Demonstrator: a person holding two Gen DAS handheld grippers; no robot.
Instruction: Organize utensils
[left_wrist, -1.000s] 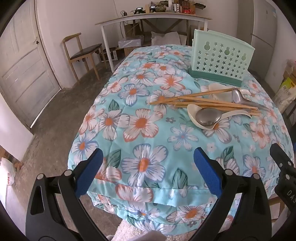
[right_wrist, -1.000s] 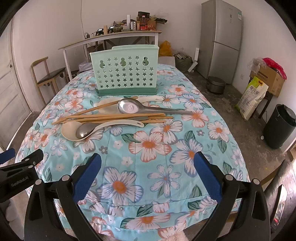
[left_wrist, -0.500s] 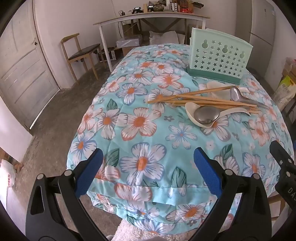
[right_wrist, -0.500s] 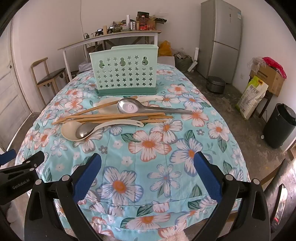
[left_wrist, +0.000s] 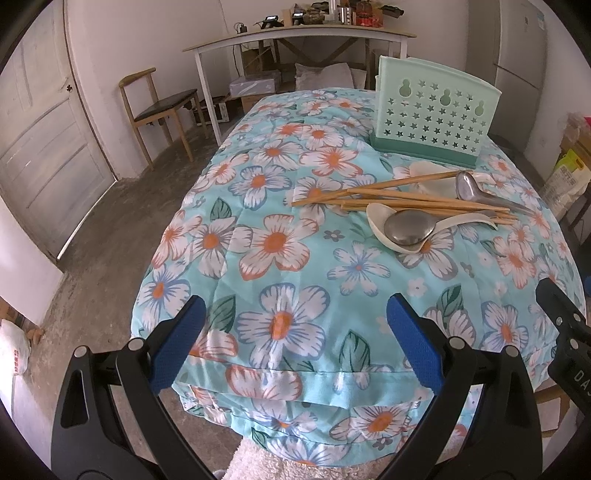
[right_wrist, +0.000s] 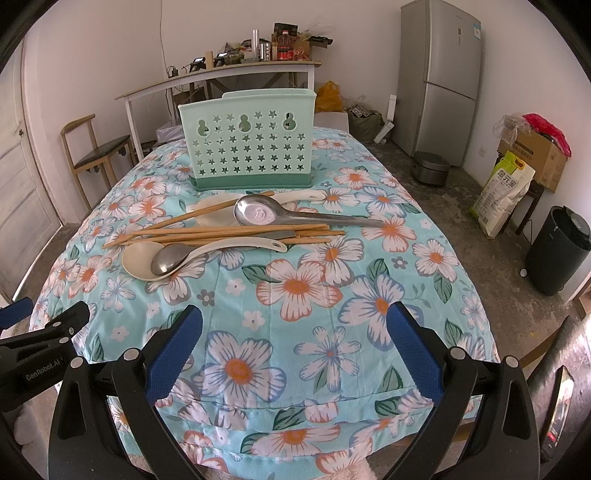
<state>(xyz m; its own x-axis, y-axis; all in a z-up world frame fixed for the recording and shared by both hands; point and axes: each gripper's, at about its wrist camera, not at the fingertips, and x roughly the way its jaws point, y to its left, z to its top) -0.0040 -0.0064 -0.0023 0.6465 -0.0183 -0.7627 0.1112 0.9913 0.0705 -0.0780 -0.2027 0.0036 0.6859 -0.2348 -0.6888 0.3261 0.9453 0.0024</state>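
Plain room in home, used for eating and storage. Bare concrete floor (right_wrist: 461, 206), white walls. Table under flowered cloth (right_wrist: 295, 295) at centre. Fridge (right_wrist: 439, 77) at 1 o'clock, rice cooker (right_wrist: 430, 171) on floor beside it. Cluttered side table (right_wrist: 221, 77) with bottles at 12 o'clock. Wooden chair (right_wrist: 96, 155) and panelled door (left_wrist: 40, 147) at 10 o'clock. Rice sack (right_wrist: 504, 192), cardboard box (right_wrist: 535, 155), black bin (right_wrist: 557, 251) at 3 o'clock.

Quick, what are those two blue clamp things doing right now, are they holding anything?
Left gripper: open, holding nothing.
Right gripper: open, holding nothing.
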